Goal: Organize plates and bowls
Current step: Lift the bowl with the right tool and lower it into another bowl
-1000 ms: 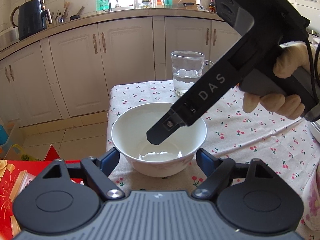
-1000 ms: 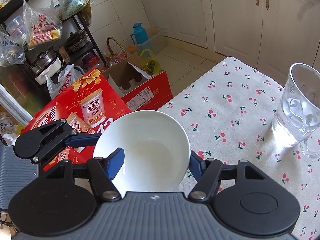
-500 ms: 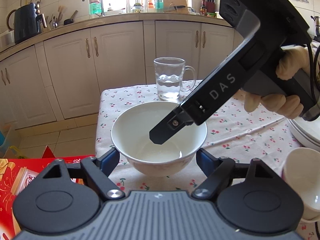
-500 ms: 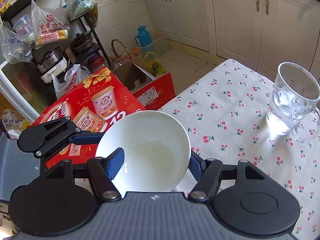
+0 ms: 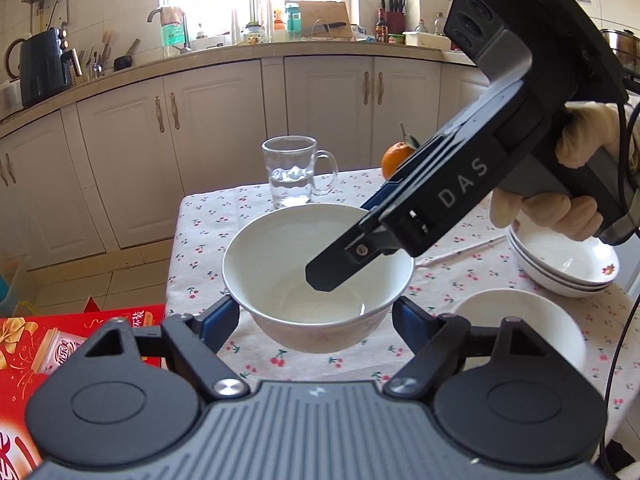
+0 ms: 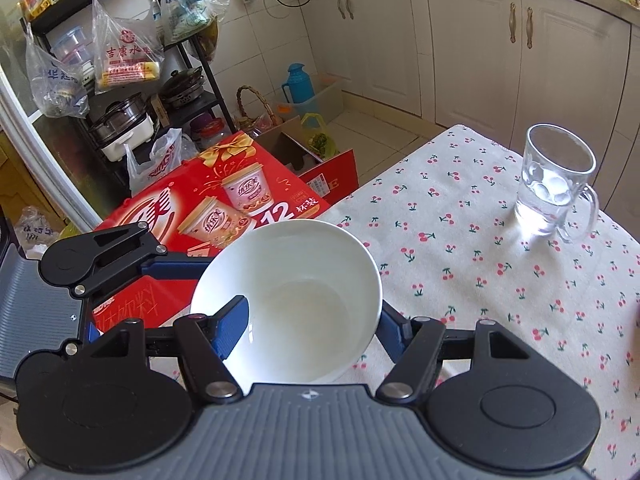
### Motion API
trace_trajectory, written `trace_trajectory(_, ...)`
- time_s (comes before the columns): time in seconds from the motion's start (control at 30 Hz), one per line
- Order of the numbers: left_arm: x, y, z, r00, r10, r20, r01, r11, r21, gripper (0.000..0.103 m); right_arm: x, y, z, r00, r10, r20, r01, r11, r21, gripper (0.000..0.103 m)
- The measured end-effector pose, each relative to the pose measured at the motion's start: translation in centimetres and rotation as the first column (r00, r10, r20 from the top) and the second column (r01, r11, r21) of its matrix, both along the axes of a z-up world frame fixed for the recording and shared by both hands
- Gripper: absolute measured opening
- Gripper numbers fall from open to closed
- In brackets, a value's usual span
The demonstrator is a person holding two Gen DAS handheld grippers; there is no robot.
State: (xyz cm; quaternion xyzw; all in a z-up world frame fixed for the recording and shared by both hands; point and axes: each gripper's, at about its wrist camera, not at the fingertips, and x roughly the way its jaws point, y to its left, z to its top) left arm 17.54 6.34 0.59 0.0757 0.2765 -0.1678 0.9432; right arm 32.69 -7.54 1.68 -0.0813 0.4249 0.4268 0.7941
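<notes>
A white bowl (image 5: 280, 264) hangs just above the near edge of the cherry-print table (image 5: 452, 280). My left gripper (image 5: 316, 314) is shut on it, with a blue pad against each side of its outer wall. My right gripper (image 6: 310, 322) straddles the bowl's wall. Its left finger (image 6: 234, 320) stands free inside the bowl (image 6: 304, 276), and its right finger sits against the outside. In the left wrist view that gripper (image 5: 348, 240) reaches in from the right, held by a gloved hand (image 5: 560, 208). A second small white bowl (image 5: 516, 320) and a stack of shallow bowls (image 5: 568, 264) sit at the right.
A glass mug (image 5: 292, 172) holding some water stands at the far side of the table, with an orange (image 5: 394, 158) to its right. A red gift box (image 6: 224, 200) stands on the floor beside the table's left edge. Kitchen cabinets (image 5: 224, 140) line the far wall.
Both grippers and the bowl have shifted together to the right along the table. The mug has receded, and the orange, the small bowl and the stacked bowls have come into view.
</notes>
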Motion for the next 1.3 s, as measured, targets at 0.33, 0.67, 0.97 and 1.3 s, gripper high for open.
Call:
trace_trajectory(0.33, -3.2, -2.5, 1.7, 0.998, -0.06, 0.023, 0.06, 0.998, -0.018, 0.083, -4.5, -3.8, 2.1, 0.999, -0.033, 0.036, 0.032, 0.999, 0.019, 0.073)
trace_trajectory(0.67, -4.9, -4.7, 2.3, 0.992, -0.118, 0.037, 0.119, 0.992, -0.029, 0.083, -7.8, -6.9, 3.1, 0.995, -0.079, 0.068, 0.078, 0.997, 0.022, 0.073)
trace_trajectory(0.97, -5.8, -6.3, 1.6, 0.987, -0.16, 0.013, 0.16, 0.986, -0.047, 0.083, -10.0, -9.1, 2.9, 0.99, -0.117, 0.081, 0.116, 0.993, 0.012, 0.073)
trace_trajectory(1.3, -6.4, -7.3, 0.2, 0.981, -0.188, -0.044, 0.186, 0.981, -0.055, 0.083, -11.4, -10.7, 0.8, 0.986, -0.16, 0.04, 0.16, 0.987, 0.015, 0.073)
